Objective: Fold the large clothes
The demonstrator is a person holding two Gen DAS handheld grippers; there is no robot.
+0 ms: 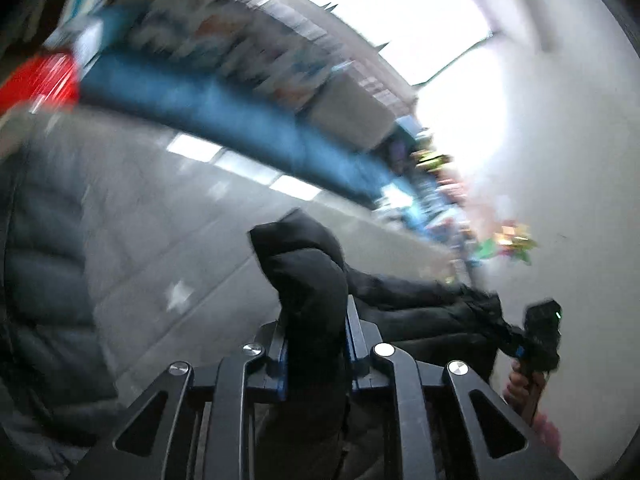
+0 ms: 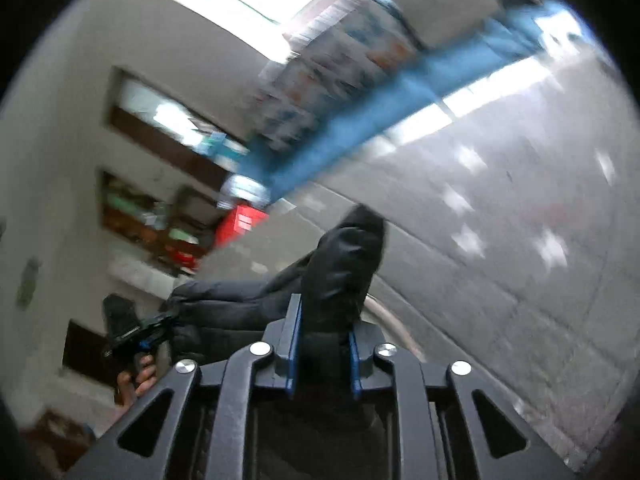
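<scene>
Right now both your grippers are clamped on the same dark puffer jacket, one bunch of fabric each. L wrist view: your left gripper (image 1: 316, 344) has its blue-edged pads pressed on a thick fold of the jacket (image 1: 308, 280), which sticks up past the fingertips and trails off to the right as a stretched band twd your right gripper (image 1: 516, 340). That view alone shows a big quilted part of the jacket hanging at the left edge, close to the lens, plus your right hand (image 1: 524, 384) on its handle at lower right. It also catches a red box (image 1: 40, 80) far left, a long blue strip (image 1: 224, 120) along the grey floor (image 1: 160, 248), and bright window light up top.

R wrist view: your right gripper (image 2: 324, 352) is closed narrow on another fold of the jacket (image 2: 344, 264), fabric poking above the pads, the rest running left to your left gripper (image 2: 148, 332). Only here do you see your left hand (image 2: 136, 380) gripping its handle, and wall shelves (image 2: 152, 216) w/ blurred clutter behind it. Both pics are motion-smeared, so shelf contents can't be read.
</scene>
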